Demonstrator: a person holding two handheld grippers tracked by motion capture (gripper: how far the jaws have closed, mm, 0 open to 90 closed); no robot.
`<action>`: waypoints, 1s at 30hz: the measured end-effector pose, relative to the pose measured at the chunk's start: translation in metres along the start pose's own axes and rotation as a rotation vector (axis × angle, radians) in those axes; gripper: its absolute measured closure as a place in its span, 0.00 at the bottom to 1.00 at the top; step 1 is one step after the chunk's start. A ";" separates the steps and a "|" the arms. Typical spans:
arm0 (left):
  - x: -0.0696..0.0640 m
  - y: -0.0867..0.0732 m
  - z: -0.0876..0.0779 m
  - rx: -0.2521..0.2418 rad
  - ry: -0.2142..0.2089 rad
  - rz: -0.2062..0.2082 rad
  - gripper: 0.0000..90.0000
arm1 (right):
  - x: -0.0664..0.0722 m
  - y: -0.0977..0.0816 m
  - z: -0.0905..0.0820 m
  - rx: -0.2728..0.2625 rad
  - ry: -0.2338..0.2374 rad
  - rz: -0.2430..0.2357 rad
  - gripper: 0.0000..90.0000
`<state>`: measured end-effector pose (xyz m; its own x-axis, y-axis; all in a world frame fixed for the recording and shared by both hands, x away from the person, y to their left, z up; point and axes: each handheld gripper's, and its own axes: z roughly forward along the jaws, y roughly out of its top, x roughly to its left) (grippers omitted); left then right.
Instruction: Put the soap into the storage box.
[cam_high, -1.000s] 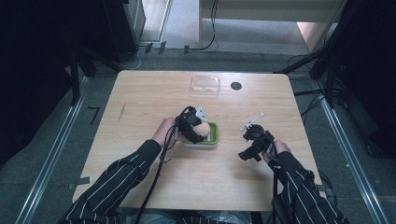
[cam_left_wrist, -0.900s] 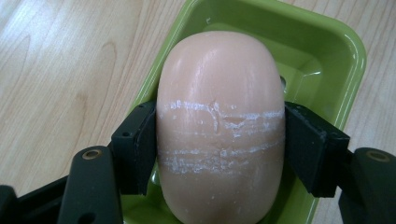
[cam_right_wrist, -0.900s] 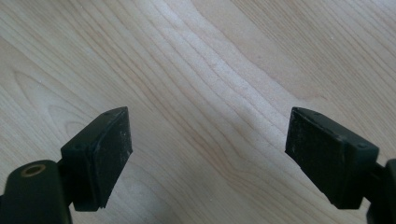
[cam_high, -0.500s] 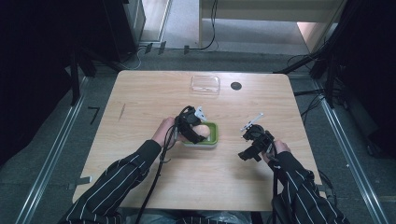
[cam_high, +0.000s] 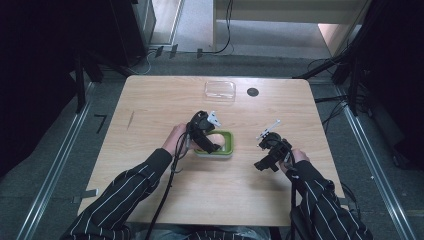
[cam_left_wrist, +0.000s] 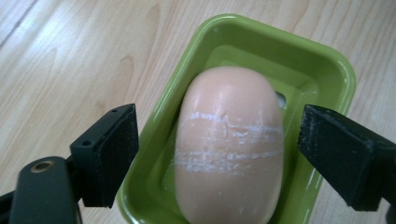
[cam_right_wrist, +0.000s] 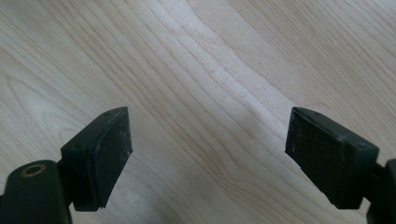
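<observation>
Two grippers are at work on my wooden table (cam_high: 150, 105), and I read no brand, label or writing on anything here. My left gripper (cam_left_wrist: 217, 144) hangs over a green soap dish (cam_left_wrist: 327, 70), and its jaws have just been opening: they now stand apart on either side of a pale pink bar of soap (cam_left_wrist: 229, 144), with a clear gap between each pad and the bar, so nothing is pinched. The soap lies lengthwise inside the dish, filling most of it, and two whitish scuff bands cross its middle.

The left gripper view gives me that detail; the high view does not, since there the left gripper (cam_high: 212, 141) and my left hand (cam_high: 176, 140) cover part of the dish (cam_high: 227, 150), and the soap (cam_high: 216, 138) shows as only a small pale patch. What the high view adds is the layout: the dish sits near the table's middle, a clear plastic lid or tray (cam_high: 220, 90) lies near the far edge, and a small dark round mark (cam_high: 253, 92) sits just beside it.

My right gripper (cam_right_wrist: 205, 154) is spread wide over bare wood grain, holding nothing. In the high view it (cam_high: 265, 145) sits to the right of the dish, well apart from it.
</observation>
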<state>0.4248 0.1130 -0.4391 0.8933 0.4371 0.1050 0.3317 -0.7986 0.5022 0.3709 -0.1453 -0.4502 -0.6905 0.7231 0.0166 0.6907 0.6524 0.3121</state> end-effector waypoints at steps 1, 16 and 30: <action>0.001 0.000 -0.001 -0.005 0.002 -0.002 0.12 | 0.000 0.000 0.000 0.001 0.000 0.001 0.17; -0.001 0.002 -0.017 -0.010 0.057 -0.046 0.08 | 0.003 -0.010 -0.007 -0.014 -0.010 0.005 0.17; -0.003 -0.015 -0.033 0.012 0.124 -0.114 0.05 | 0.002 -0.010 -0.009 -0.016 -0.013 0.017 0.17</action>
<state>0.4075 0.1376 -0.4182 0.8056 0.5722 0.1534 0.4329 -0.7454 0.5070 0.3601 -0.1525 -0.4446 -0.6760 0.7369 0.0094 0.6984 0.6365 0.3273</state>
